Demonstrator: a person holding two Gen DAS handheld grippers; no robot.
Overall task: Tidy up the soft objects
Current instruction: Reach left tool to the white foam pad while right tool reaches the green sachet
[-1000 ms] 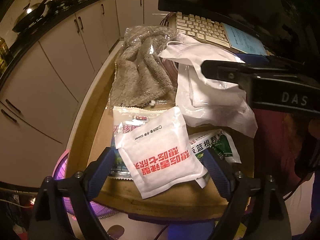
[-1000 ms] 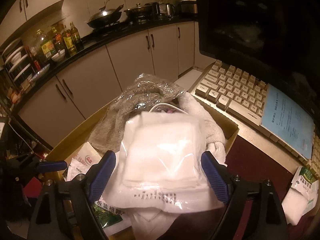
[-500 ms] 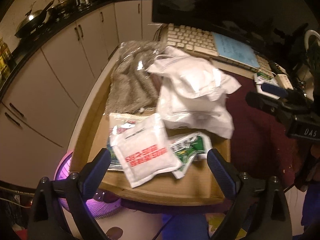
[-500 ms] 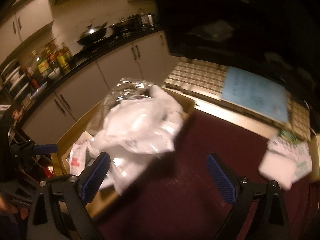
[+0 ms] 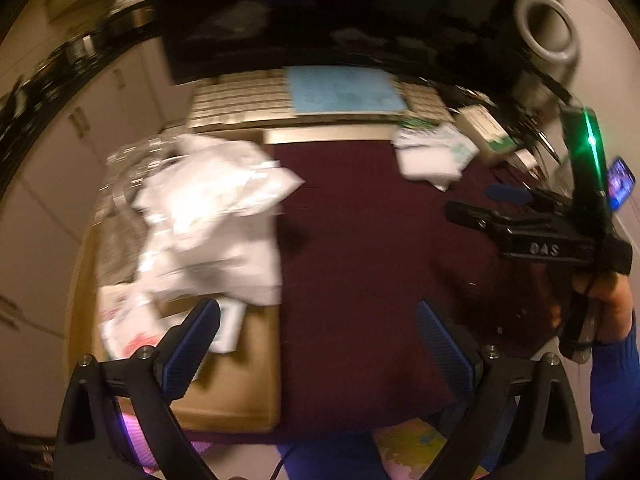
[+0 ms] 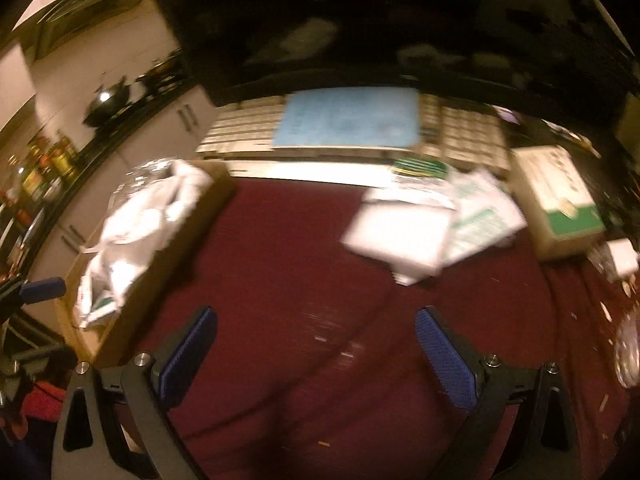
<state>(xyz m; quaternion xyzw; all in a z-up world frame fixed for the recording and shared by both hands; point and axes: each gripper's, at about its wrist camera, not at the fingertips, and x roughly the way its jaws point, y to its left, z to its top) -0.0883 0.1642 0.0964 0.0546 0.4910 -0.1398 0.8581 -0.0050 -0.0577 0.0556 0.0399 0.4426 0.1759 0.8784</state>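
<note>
Soft packets: both my grippers, left (image 5: 316, 344) and right (image 6: 316, 350), are wide open and empty. Cardboard box (image 5: 240, 392) already holds a heap of white bags (image 5: 208, 216). Loose packets (image 6: 420, 224) right of the box, near the keyboard (image 6: 460, 132), remain.

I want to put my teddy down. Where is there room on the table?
The dark red cloth is bare between the cardboard box and the white packets. The box is heaped with bags; the right edge near the green-and-white carton is cluttered.
</note>
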